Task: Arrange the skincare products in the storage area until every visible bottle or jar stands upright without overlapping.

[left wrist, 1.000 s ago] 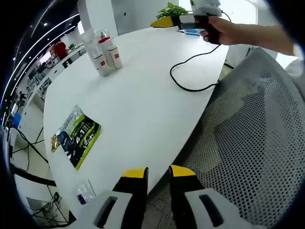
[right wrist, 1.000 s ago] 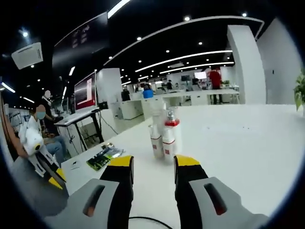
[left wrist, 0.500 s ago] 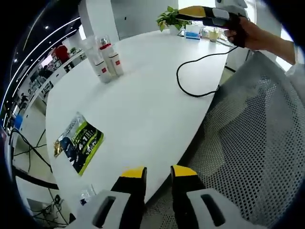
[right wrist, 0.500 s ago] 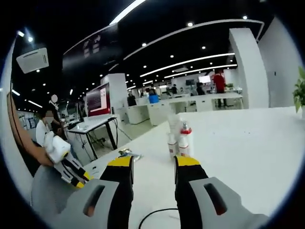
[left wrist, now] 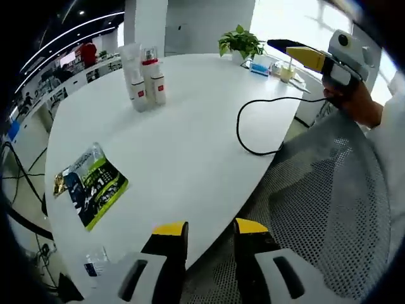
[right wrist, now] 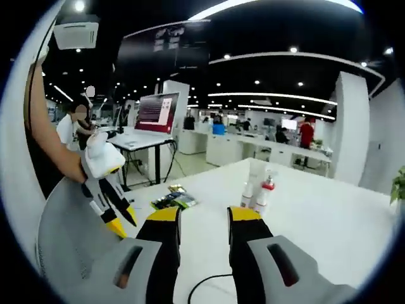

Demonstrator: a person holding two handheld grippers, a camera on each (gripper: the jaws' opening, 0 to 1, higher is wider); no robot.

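Three skincare bottles [left wrist: 145, 82] stand upright in a tight cluster on the far left part of the white table [left wrist: 190, 139]; one has a red cap. They look small and distant as bottles [right wrist: 256, 193] in the right gripper view. My left gripper [left wrist: 211, 229] hovers over the table's near edge, open, with nothing between its jaws. My right gripper [right wrist: 204, 215] is also open and holds nothing, well back from the bottles. It shows as the right gripper [left wrist: 288, 49] at the upper right, held by a hand [left wrist: 354, 101]. The left gripper [right wrist: 119, 218] hangs at the left.
A green packet [left wrist: 88, 183] and a small sachet [left wrist: 93, 269] lie near the table's left edge. A black cable [left wrist: 253, 130] loops across the right side. A grey mesh chair [left wrist: 329, 209] stands against the table edge. A potted plant [left wrist: 240, 41] sits at the far end.
Both cameras have shifted. The right gripper has drawn back from the bottles, which now look smaller in its view. The bottles themselves have not moved.
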